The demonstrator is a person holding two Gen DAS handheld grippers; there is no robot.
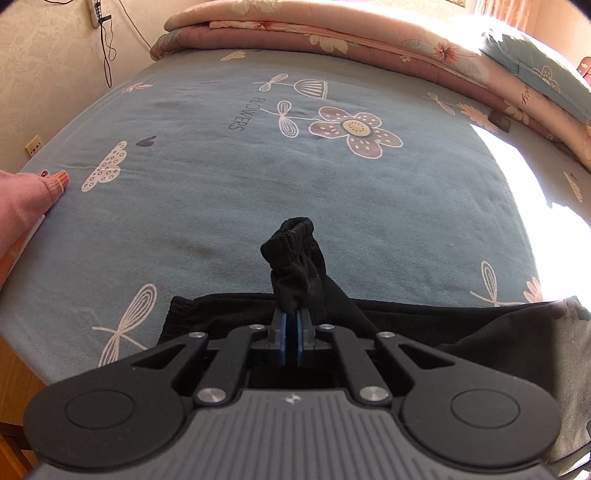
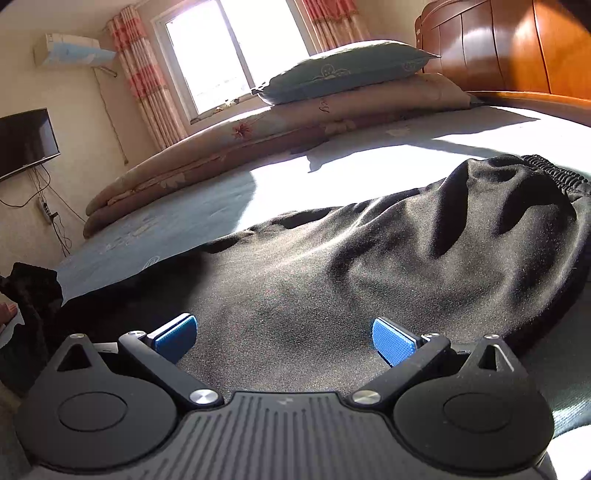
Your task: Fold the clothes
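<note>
Black trousers (image 2: 332, 266) lie spread on the blue flowered bed sheet (image 1: 258, 177), their elastic waistband (image 2: 550, 170) at the far right in the right wrist view. My left gripper (image 1: 294, 314) is shut on a ribbed black cuff (image 1: 295, 254) of the trousers, which stands bunched above the blue pads and lifted off the sheet. The rest of the black trousers (image 1: 461, 325) trails flat to the right below it. My right gripper (image 2: 284, 338) hovers just over the trousers' middle, open, its blue pads (image 2: 391, 341) wide apart with only flat cloth beneath.
A folded pink floral quilt (image 1: 332, 33) and a blue pillow (image 2: 343, 70) line the far side of the bed. A pink garment (image 1: 22, 210) lies at the left bed edge. A wooden headboard (image 2: 517, 48) stands on the right; bright sunlight (image 1: 524, 206) washes part of the sheet.
</note>
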